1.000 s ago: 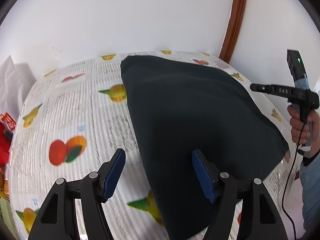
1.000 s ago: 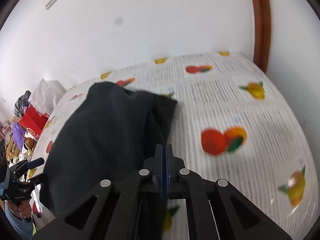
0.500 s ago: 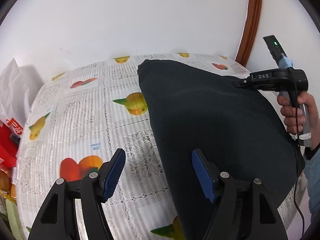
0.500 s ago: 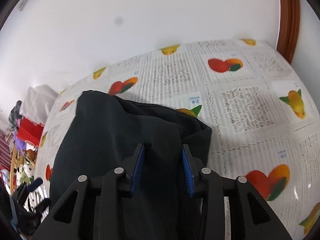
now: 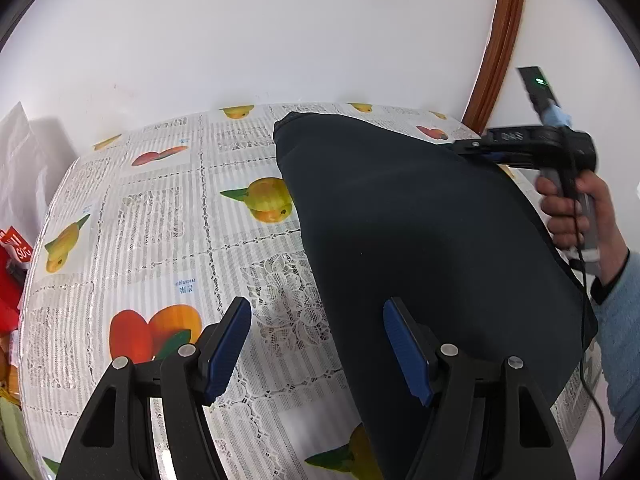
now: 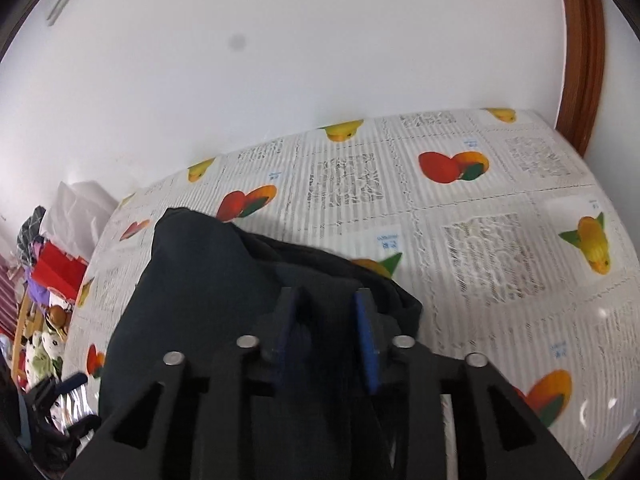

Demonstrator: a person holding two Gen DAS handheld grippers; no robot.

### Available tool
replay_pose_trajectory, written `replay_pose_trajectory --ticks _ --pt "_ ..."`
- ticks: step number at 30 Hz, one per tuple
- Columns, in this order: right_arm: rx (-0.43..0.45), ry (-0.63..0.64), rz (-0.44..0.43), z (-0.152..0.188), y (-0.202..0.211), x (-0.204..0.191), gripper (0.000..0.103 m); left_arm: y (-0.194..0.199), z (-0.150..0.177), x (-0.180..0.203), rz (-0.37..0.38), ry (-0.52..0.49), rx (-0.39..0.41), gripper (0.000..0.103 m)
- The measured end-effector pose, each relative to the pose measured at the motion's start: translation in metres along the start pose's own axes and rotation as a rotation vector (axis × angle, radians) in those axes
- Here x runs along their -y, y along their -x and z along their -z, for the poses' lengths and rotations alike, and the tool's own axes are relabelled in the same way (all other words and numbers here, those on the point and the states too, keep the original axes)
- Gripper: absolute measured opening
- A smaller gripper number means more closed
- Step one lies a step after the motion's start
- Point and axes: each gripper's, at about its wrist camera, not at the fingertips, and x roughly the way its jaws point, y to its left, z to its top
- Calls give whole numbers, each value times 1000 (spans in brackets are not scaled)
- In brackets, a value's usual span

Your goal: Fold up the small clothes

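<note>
With the right gripper point(image 6: 326, 340) just opening off the cloth point(image 5: 420, 240) at 5 o'clock, lift clear so the fold lies flat; the left gripper point(image 5: 316, 352) gapes empty.

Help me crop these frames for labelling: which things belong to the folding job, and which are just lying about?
Belongs to the job:
- dark garment
- left claw, open
- right claw, open over the garment

Just lying about:
- fruit-print tablecloth
- red bag
- white bag
</note>
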Motion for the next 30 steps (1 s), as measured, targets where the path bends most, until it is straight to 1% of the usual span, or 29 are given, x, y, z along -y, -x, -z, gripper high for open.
replay_pose_trajectory --ticks 1,2,3,4,5,6,7,8,9,10,11,12,15,16,18,19,22,23,24,25,26,27,28,29,30 --pt "-21 -16 -1 -4 -7 0 31 0 0 0 -1 0 0 68" --pt "-45 -32 8 -7 -14 1 28 -1 0 0 -1 -1 1 68" --pt "-72 -41 16 -9 -21 1 11 -1 0 0 -2 2 -1 68" --pt "-85 -28 -2 -11 -25 -1 10 -1 0 -1 -1 6 -3 68" --pt "-42 -10 -29 -12 -19 -2 9 -1 0 -2 1 9 -5 68" --pt "25 -7 -64 -12 -7 0 9 0 1 -3 4 14 -5 68" --pt "53 -14 -76 -11 -3 4 9 1 1 -4 8 18 -6 68" --pt "56 -31 -67 -10 -3 8 9 1 2 -4 11 20 -7 68" --pt "34 -50 -51 -9 -8 11 10 0 2 -5 9 22 -9 68" --pt "-18 -68 -26 -8 -17 13 11 0 2 -5 7 23 -10 68" --pt "-35 -75 -23 -7 -18 15 12 1 3 -5 4 25 -11 68" --pt "-33 -86 -21 -7 -15 16 16 3 4 -5 -1 24 -9 68" --pt "38 -102 -19 0 20 14 21 9 10 -7 -21 14 0 67" --pt "47 -94 -32 4 28 12 29 11 11 -8 -18 16 0 66" --pt "47 -66 -44 14 41 6 40 15 16 -9 -8 30 1 66" --pt "41 -48 -39 20 47 3 41 17 18 -10 -4 32 3 66" --pt "-27 24 -26 42 46 -5 40 21 24 -8 -4 32 5 66" --pt "-47 41 -23 47 42 -7 39 22 25 -7 -7 32 2 66" --pt "-66 61 -25 51 37 -8 15 23 27 -6 -12 32 -2 66" --pt "-70 86 -72 53 36 -9 7 24 28 -5 -19 34 -7 66" --pt "-21 97 -110 53 44 -7 6 25 29 -5 -22 36 -14 66" --pt "60 89 -131 53 57 -2 3 26 31 -5 -20 38 -20 66" --pt "87 67 -155 52 62 5 3 28 33 -6 -20 39 -24 66" --pt "79 26 -174 51 62 11 3 29 34 -6 -21 40 -28 66" --pt "49 -20 -172 51 57 17 3 30 35 -6 -23 40 -32 66"
